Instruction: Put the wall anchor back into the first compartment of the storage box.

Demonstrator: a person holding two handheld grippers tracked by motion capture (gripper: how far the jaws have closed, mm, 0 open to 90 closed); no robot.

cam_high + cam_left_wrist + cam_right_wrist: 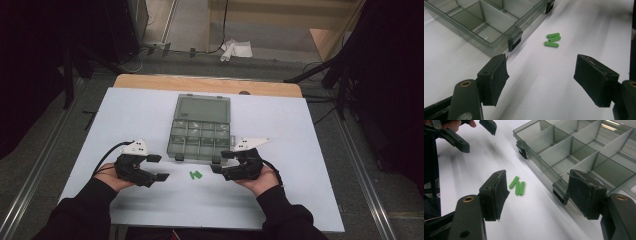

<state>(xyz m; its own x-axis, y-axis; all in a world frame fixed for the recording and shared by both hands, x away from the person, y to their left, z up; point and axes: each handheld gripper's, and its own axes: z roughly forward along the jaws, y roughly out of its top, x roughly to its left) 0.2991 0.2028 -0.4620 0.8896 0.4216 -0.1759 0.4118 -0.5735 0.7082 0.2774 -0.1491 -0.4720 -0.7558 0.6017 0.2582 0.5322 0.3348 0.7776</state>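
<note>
A clear grey compartment box (171, 142) lies open in the middle of the white board, its lid (202, 108) folded flat behind it and its cells empty. Three small green sticks (195, 175) lie together on the board just in front of the box, between my two grippers. My left gripper (158, 167) is open to their left, pointing right at them, with nothing between its jaws. My right gripper (221, 161) is open to their right, by the box's front right latch. Close up, I see the green sticks (552, 40), the box (492, 18) and the left gripper (541, 75). From the other side, the green sticks (517, 186) lie beyond the right gripper (541, 193).
The white board (280, 200) rests on a wooden table (150, 81). The box's black latches (522, 149) stick out toward me. The left gripper (475, 135) shows at the top left of the right gripper view. Dark stands (340, 70) and a white rag (236, 49) are on the floor behind.
</note>
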